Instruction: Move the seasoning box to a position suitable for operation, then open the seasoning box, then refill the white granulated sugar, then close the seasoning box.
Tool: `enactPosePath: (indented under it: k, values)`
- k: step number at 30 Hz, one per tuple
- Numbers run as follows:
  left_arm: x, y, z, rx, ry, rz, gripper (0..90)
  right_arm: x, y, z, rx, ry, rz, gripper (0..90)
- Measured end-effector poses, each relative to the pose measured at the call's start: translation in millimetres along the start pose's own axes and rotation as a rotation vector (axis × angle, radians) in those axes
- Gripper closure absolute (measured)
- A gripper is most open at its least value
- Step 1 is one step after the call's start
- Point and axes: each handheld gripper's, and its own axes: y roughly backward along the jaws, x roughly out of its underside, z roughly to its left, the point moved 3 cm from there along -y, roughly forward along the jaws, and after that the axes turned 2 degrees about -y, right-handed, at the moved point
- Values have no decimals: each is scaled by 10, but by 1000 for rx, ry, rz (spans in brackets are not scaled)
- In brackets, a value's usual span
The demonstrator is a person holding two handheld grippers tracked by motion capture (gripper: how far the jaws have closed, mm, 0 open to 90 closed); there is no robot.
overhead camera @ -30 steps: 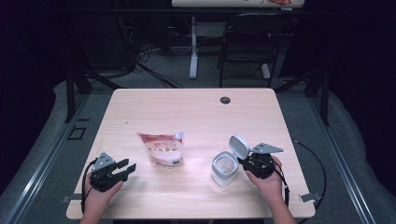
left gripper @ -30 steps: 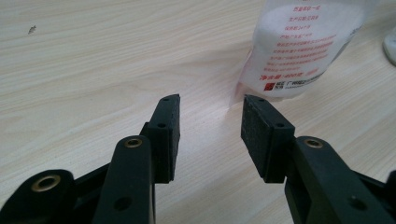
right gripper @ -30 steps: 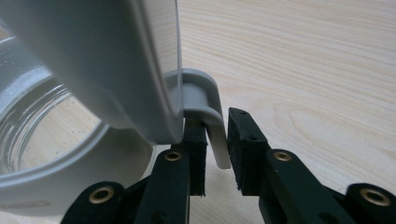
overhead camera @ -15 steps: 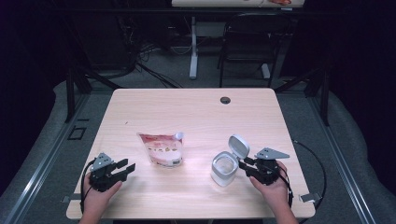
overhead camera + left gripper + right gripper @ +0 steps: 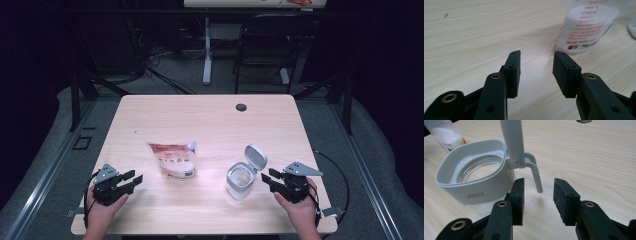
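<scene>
Since a second ago, our right gripper has backed off to the right of the white jar, its jaws having just been opening with nothing between them. We judge the lid is now flipped up and released, leaving the jar open near the table's right edge. Our left gripper sits open and empty, left of the pouch, likely our next pick.

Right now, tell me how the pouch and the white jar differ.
The pouch is a soft, printed red-and-white bag, still sealed at the top; the white jar is a rigid container with its hinged lid flipped up. The pouch sits nearer the left gripper, the jar nearer the right gripper. Both stand on the table.
</scene>
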Motion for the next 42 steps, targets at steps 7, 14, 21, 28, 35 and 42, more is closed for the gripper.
enactPosePath:
  k: [7,14,21,28,35,42]
  values:
    - [-7,-7,-2,1,0,-4,582,28,10,10,4,0,7,593]
    - [-11,-6,0,-2,6,-7,581,23,44,19,2,-1,-4,580]
    - [-15,10,-22,-2,-3,-7,580,41,134,50,1,2,-18,572]
    - [-29,18,-41,0,-9,-10,584,26,230,104,-11,4,-29,574]
    - [-57,29,-70,9,-10,-18,583,9,316,198,-17,21,-58,585]
    - [-77,-8,-128,15,-24,-21,583,-9,360,339,-54,50,-65,574]
